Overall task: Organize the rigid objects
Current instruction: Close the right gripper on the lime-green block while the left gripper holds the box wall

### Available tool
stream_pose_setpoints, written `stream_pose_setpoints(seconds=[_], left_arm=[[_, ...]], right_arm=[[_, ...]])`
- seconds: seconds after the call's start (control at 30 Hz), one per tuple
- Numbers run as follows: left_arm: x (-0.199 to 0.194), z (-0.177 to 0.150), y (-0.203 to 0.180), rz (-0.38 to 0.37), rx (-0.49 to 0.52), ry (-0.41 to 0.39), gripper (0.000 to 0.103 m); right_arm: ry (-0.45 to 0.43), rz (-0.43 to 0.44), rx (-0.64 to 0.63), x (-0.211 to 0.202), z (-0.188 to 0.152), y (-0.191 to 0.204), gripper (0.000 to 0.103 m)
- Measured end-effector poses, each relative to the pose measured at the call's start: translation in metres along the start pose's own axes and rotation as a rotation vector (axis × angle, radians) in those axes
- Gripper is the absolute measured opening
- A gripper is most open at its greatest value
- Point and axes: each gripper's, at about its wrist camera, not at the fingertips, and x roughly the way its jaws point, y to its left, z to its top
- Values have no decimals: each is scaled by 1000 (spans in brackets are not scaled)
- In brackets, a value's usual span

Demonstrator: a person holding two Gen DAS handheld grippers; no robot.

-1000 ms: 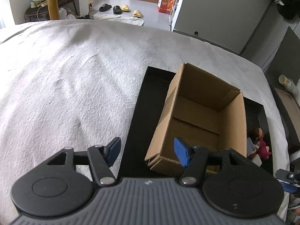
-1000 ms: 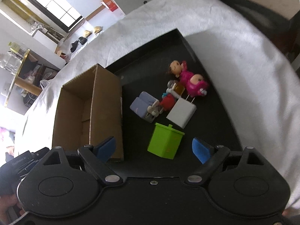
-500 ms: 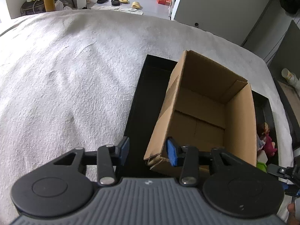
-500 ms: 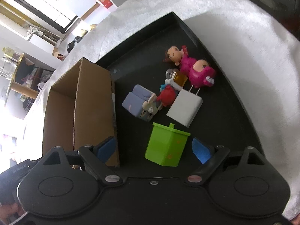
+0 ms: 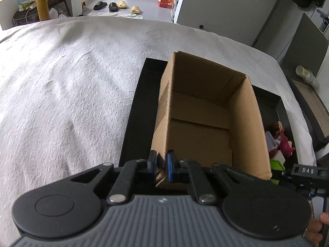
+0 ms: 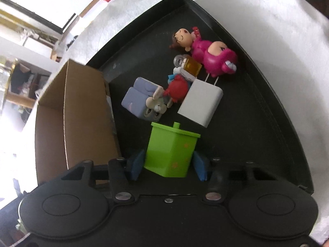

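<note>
A white cloth (image 5: 61, 103) covers the surface at the far left; on it lies a black tray (image 5: 135, 123), and at the tray's left end stands an open cardboard box (image 5: 205, 123), its inside bare. The left gripper (image 5: 161, 165) is clamped on the near left corner of the box wall, its blue pads pressed against the cardboard from either side. To the right of the box, on the tray's dark floor, sits a cluster of small things: a lilac block toy (image 6: 141, 98) nearest the box, a red figure (image 6: 177, 88) touching it, a white charger (image 6: 200, 103) lying flat with its prongs up, an amber bottle (image 6: 190, 65) and a pink doll (image 6: 207, 53) beyond. Nearest the camera stands the green bin (image 6: 171, 150), upright, lid on; the right gripper (image 6: 168, 164) straddles it, jaws closing, with the pads at its sides and seemingly not yet pressing.
</note>
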Motion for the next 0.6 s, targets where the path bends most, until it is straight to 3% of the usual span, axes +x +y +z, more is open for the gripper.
stream_pose_setpoints(seconds=[0.6], left_arm=[[-26, -31, 6, 26, 41, -14, 8]], right_arm=[[-22, 8, -9, -36, -16, -5, 48]])
